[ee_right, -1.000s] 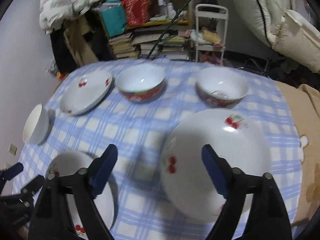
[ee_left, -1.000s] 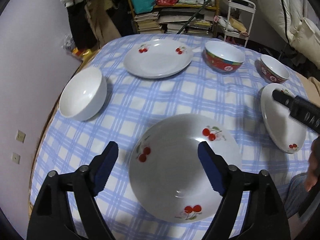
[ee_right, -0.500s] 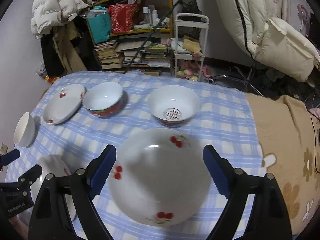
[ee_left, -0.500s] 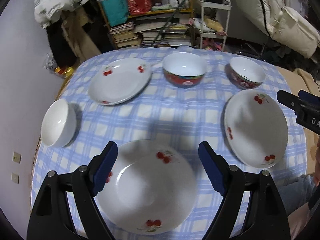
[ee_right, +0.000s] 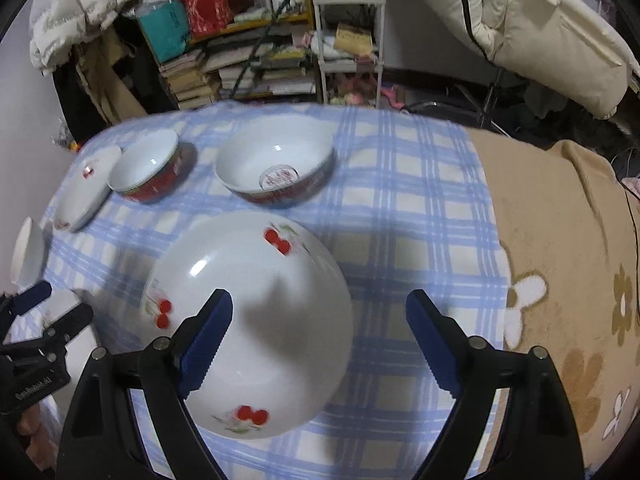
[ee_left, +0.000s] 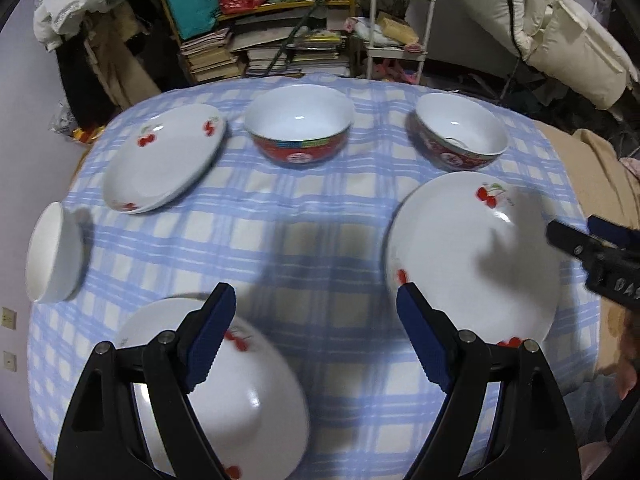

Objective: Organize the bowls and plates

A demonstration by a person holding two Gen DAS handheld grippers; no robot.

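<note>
Six dishes sit upright, rims up, on the checked tablecloth (ee_left: 304,220) in the left wrist view. Along the far edge stand a cherry plate (ee_left: 164,162) toward the far left corner, a red bowl (ee_left: 300,126) at the middle and a second red bowl (ee_left: 460,132) to its right. A plain white bowl (ee_left: 54,254) sits at the left edge. A near-left cherry plate (ee_left: 248,396) lies under the left gripper (ee_left: 316,336), whose jaws stand wide and empty. A near-right cherry plate (ee_left: 468,256) lies by the right edge.

In the right wrist view, the right gripper (ee_right: 320,340) hangs over that near-right plate (ee_right: 256,320), jaws wide, gripping nothing. Both red bowls (ee_right: 146,170) (ee_right: 276,160) stand beyond it.
</note>
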